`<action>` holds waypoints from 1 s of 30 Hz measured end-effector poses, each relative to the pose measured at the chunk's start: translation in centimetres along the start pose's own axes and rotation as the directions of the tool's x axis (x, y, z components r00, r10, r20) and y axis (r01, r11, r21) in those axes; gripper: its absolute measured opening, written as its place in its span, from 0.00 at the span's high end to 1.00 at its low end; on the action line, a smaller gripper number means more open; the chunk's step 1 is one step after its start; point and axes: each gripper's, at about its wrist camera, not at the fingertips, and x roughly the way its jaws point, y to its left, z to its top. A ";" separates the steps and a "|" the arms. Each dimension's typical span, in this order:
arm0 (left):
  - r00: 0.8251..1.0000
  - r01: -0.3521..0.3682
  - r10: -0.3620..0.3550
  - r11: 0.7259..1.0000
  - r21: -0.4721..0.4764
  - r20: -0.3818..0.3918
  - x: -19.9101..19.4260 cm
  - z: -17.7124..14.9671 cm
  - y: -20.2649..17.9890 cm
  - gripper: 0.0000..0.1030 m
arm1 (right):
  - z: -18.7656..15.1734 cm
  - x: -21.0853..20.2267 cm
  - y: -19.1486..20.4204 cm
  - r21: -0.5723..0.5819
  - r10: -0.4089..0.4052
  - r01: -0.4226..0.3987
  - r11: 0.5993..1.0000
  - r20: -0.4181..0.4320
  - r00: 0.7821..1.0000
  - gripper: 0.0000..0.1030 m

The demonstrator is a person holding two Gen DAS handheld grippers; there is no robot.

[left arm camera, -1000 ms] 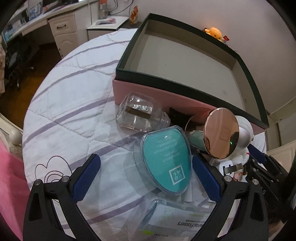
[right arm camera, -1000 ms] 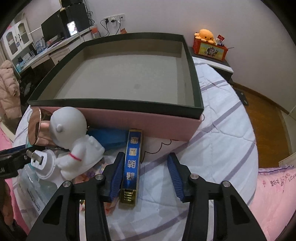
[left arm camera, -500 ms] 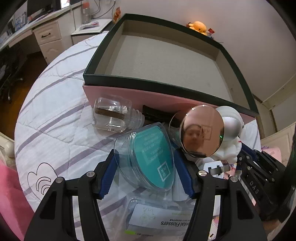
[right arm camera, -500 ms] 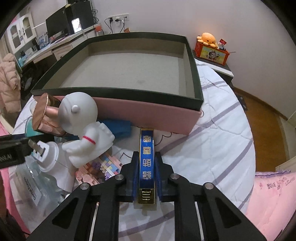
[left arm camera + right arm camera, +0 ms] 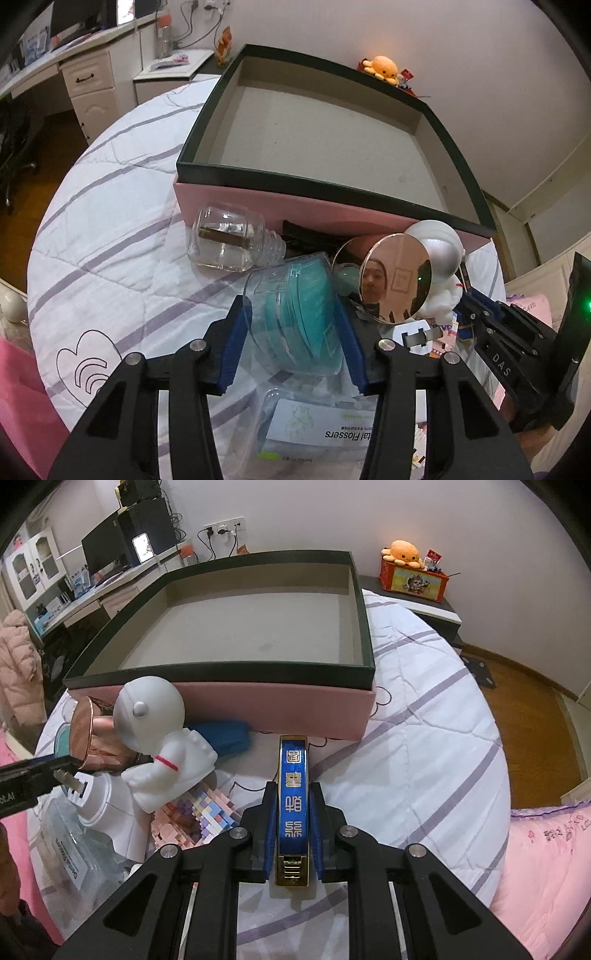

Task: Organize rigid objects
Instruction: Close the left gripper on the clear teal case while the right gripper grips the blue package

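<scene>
Both claws hold loads, probably for the empty dark-rimmed pink box (image 5: pixel 236 709) just ahead: the left gripper (image 5: pixel 295 347) clamps the clear teal-filled plastic case (image 5: pixel 295 314), the right gripper (image 5: pixel 293 825) the slim blue-and-gold bar (image 5: pixel 293 797).

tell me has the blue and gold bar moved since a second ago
Yes. The blue and gold bar lay beside the open right tongs; now clamped, tilted up, its far end nearer the pink box.
</scene>
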 end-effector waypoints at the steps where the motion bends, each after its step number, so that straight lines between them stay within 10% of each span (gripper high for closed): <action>1: 1.000 0.000 0.000 1.000 0.001 0.004 -0.1 -0.1 0.0 0.54 | -0.4 -0.3 0.1 0.002 0.000 0.000 1.000 0.004 1.000 0.85; 10: 1.000 0.005 -0.007 0.997 0.080 0.029 -0.8 -0.8 -0.3 0.59 | -0.8 -1.5 0.2 0.015 -0.011 0.010 1.000 0.029 1.000 0.85; 14: 0.992 0.110 -0.111 0.994 -0.023 -0.055 1.2 -0.2 0.8 0.59 | -1.0 -1.2 0.3 0.016 -0.012 0.011 1.000 0.023 1.000 0.85; 30: 0.999 -0.052 0.053 0.996 0.072 -0.006 0.4 -0.8 -1.8 0.64 | -1.2 -2.0 0.0 0.035 -0.015 0.014 0.999 0.034 0.999 0.85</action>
